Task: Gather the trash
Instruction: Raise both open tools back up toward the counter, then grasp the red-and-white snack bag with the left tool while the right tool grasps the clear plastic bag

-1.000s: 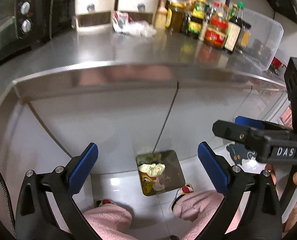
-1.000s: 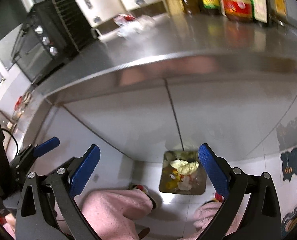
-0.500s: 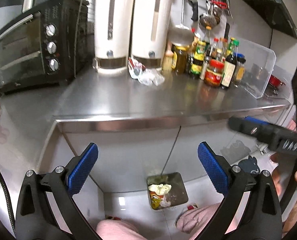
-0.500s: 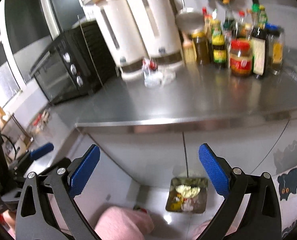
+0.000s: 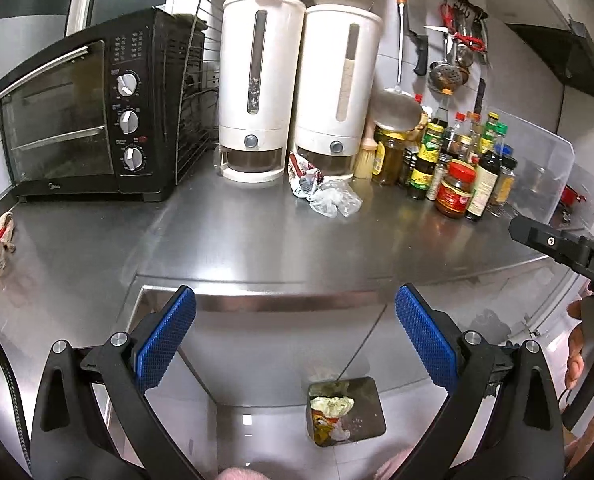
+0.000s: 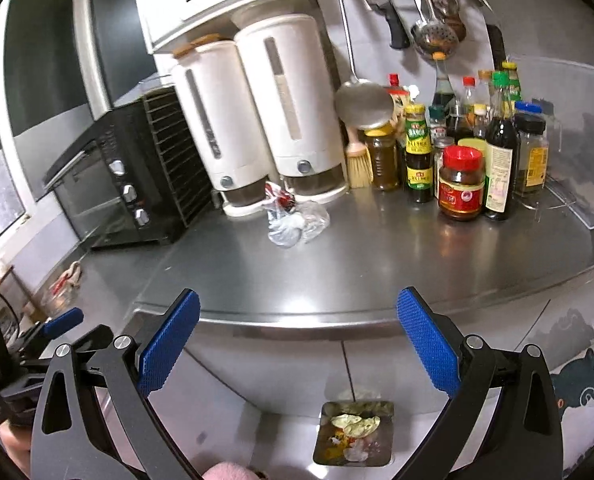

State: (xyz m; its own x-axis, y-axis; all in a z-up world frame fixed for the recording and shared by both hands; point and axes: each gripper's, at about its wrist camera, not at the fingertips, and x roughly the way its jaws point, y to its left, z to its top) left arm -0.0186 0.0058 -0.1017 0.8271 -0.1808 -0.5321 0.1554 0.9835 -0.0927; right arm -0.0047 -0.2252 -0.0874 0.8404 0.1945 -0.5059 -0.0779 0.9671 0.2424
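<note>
view: you've tilted both cameras up from the cabinet front to the whole counter | left gripper (image 5: 295, 336): jaws wide apart, empty | right gripper (image 6: 297, 338): same | crumpled wrappers (image 5: 323, 192): on counter (image 5: 233, 248) by the white dispensers (image 5: 297, 92) | trash bin (image 5: 345, 412): on the floor below

Two fisheye wrist cameras look forward between their own blue-padded fingers, from in front of a steel kitchen counter (image 5: 257, 248) and slightly above its front edge. The left view faces the black toaster oven (image 5: 85, 120) and the two white dispensers (image 5: 297, 96) almost head-on; the right view stands further right, angled left, with the sauce bottles (image 6: 461, 160) closer. Both share the countertop, the crumpled wrappers (image 5: 323, 190) near the dispensers, and the open trash bin (image 6: 355, 432) on the floor below. Each view catches the other gripper at its edge.
</note>
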